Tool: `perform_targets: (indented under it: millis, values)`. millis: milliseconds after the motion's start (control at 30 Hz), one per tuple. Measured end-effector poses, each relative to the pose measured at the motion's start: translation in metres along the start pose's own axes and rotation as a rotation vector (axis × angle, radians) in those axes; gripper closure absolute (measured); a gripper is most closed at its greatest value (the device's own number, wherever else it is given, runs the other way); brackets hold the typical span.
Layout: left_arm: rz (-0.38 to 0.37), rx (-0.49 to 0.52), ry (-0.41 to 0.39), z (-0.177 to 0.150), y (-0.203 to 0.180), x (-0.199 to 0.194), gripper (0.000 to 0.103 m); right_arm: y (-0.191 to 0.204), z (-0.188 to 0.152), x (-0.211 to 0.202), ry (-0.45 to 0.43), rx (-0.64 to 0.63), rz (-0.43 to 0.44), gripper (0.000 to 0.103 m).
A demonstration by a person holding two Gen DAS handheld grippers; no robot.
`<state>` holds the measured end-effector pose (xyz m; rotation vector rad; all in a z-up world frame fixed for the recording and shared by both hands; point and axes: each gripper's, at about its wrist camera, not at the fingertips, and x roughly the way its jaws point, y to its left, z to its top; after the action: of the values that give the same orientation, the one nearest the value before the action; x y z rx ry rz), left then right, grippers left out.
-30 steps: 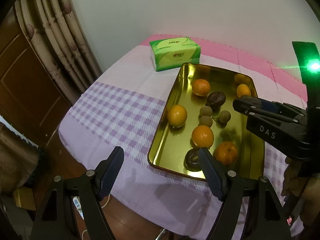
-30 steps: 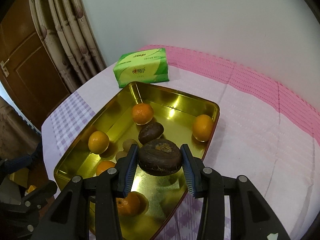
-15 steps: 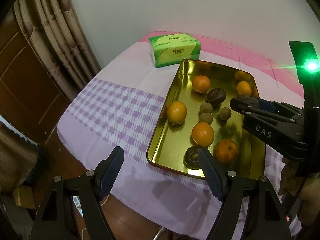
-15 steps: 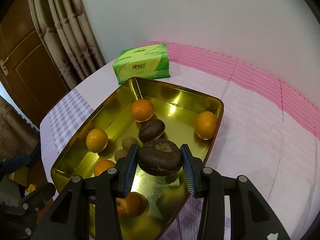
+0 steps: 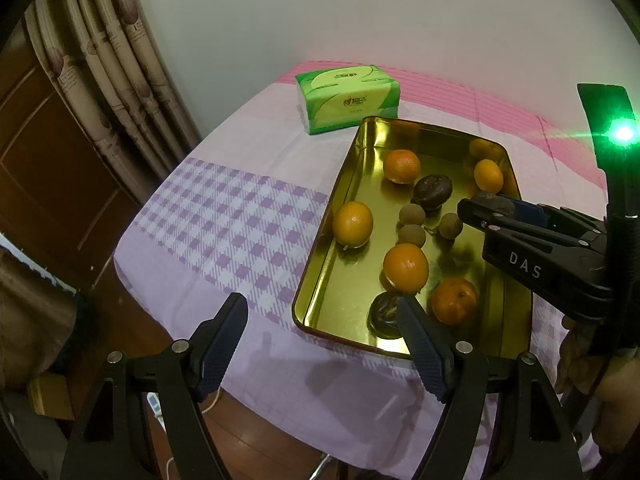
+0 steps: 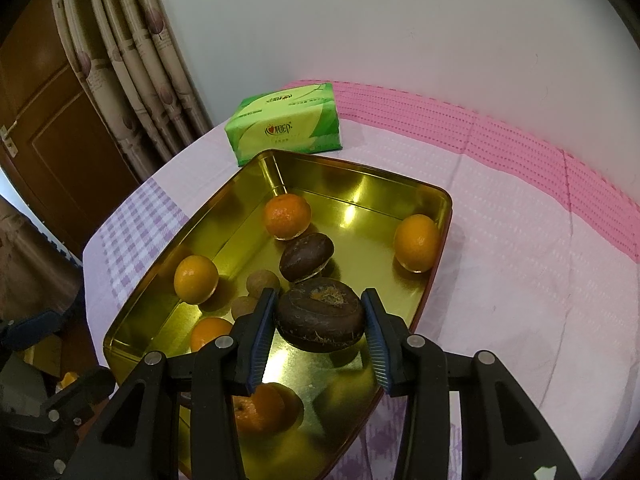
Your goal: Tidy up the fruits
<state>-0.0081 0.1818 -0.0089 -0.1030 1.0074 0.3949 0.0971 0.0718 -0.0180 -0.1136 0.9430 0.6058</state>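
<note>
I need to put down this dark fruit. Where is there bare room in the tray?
Free: the gold tray floor just under the held dark fruit, toward the right wall, and the far end before the tissue pack. Crowded: the left half, with oranges and longans.

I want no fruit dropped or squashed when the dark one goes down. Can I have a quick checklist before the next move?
1. Right hand-held gripper pads against the dark fruit: ok.
2. Fruit held above the gold tray: ok.
3. Bare tray floor under it: cannot tell, its own shadow hides it.
4. Left hand-held gripper open, empty, off the tray: ok.
5. Tissue pack outside the tray: ok.
</note>
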Motion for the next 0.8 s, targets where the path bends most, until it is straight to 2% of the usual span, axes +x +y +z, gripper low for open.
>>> perform_targets:
  millis: [367, 567, 733, 800]
  values:
    - [0.0, -0.011, 0.007, 0.003, 0.003, 0.002, 0.026, 0.005, 0.002, -0.025, -0.071, 0.004, -0.008, 0.061]
    - [0.003, -0.027, 0.01, 0.003, 0.007, 0.002, 0.026, 0.015, -0.011, -0.061, -0.166, -0.048, -0.072, 0.052]
    - [0.001, -0.026, -0.034, 0.003, 0.006, -0.008, 0.026, 0.018, -0.028, -0.093, -0.227, -0.066, -0.131, 0.038]
    - [0.003, -0.019, -0.064, 0.003, 0.004, -0.016, 0.026, 0.017, -0.035, -0.106, -0.244, -0.07, -0.138, 0.036]
